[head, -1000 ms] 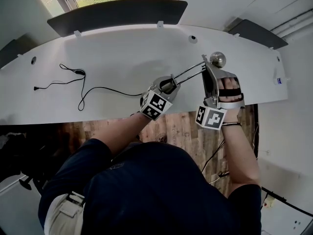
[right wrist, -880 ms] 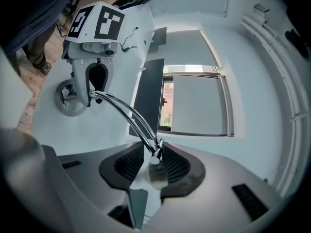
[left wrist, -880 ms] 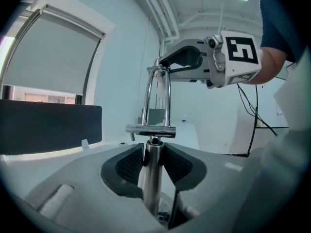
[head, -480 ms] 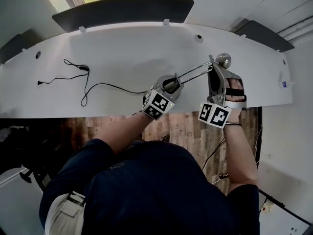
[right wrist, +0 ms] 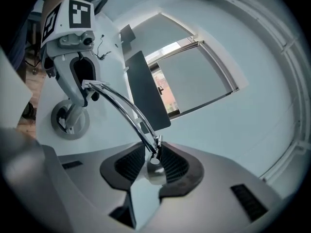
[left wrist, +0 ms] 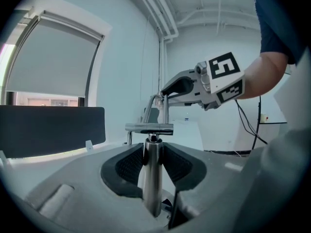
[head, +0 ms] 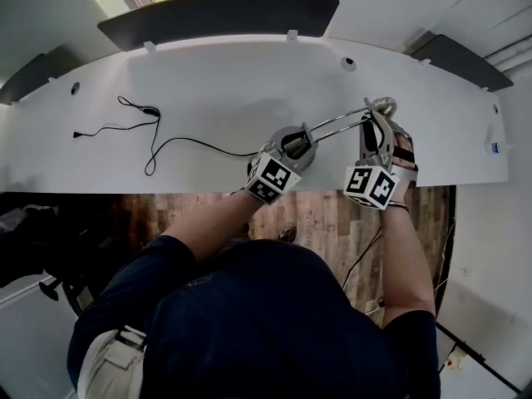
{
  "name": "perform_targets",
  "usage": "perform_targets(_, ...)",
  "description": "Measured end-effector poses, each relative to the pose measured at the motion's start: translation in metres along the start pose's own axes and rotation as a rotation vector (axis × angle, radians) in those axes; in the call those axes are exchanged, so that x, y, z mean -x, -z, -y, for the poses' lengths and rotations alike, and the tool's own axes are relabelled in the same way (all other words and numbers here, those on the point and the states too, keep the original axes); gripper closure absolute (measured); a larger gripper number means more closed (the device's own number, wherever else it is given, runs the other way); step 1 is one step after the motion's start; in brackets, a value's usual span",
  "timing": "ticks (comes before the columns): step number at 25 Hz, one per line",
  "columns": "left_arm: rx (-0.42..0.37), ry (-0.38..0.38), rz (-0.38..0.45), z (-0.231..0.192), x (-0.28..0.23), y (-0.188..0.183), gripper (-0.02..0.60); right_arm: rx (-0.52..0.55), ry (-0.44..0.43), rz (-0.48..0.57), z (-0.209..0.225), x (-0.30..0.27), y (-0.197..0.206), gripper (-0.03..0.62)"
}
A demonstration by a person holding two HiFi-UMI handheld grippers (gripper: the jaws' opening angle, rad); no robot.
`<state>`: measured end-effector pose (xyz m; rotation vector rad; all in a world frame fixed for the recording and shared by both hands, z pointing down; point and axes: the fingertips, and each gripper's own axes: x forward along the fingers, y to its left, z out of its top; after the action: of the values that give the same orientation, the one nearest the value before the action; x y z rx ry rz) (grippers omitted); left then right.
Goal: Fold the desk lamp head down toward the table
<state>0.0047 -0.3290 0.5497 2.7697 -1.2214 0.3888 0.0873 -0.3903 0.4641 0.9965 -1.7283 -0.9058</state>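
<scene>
The chrome desk lamp stands near the white table's (head: pixel 208 90) front edge, on a round base (right wrist: pixel 68 123). My left gripper (left wrist: pixel 153 166) is shut on its upright post (left wrist: pixel 152 178), below the crossbar (left wrist: pixel 148 127). Twin curved arm rods (head: pixel 337 123) run right from the post to the small chrome lamp head (right wrist: pixel 154 171). My right gripper (right wrist: pixel 154 165) has that head between its black pads; its jaws are closing and the pads touch it on both sides. In the head view the right gripper (head: pixel 381 119) sits at the lamp head (head: pixel 384 105), right of the left gripper (head: pixel 293 146).
A thin black cable (head: pixel 150 140) trails from the lamp base across the left of the table. Dark panels (head: pixel 216 19) stand along the table's far edge under a window. Wooden floor (head: pixel 316 214) shows below the front edge.
My right gripper has rolled and sunk with the lamp head, so the arm rods lie lower. The left gripper has stayed on the post.
</scene>
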Motion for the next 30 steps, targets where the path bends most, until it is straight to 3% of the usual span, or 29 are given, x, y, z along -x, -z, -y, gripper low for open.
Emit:
perform_targets(3, -0.001, -0.009, -0.011, 0.0, 0.002, -0.004, 0.459, -0.054, -0.01, 0.018, -0.009, -0.008, 0.009, 0.491)
perform_targets(11, 0.013, -0.016, -0.009, -0.002, 0.002, -0.005, 0.459, -0.196, -0.155, -0.013, -0.066, -0.034, 0.034, 0.51)
perform_targets(20, 0.036, -0.028, -0.035, -0.003, 0.003, -0.004, 0.459, -0.408, -0.261, 0.006, -0.101, -0.05, 0.036, 0.51)
perform_targets(30, 0.031, -0.02, -0.001, -0.002, -0.002, 0.002, 0.459, -0.587, -0.355, -0.026, -0.135, -0.052, 0.023, 0.513)
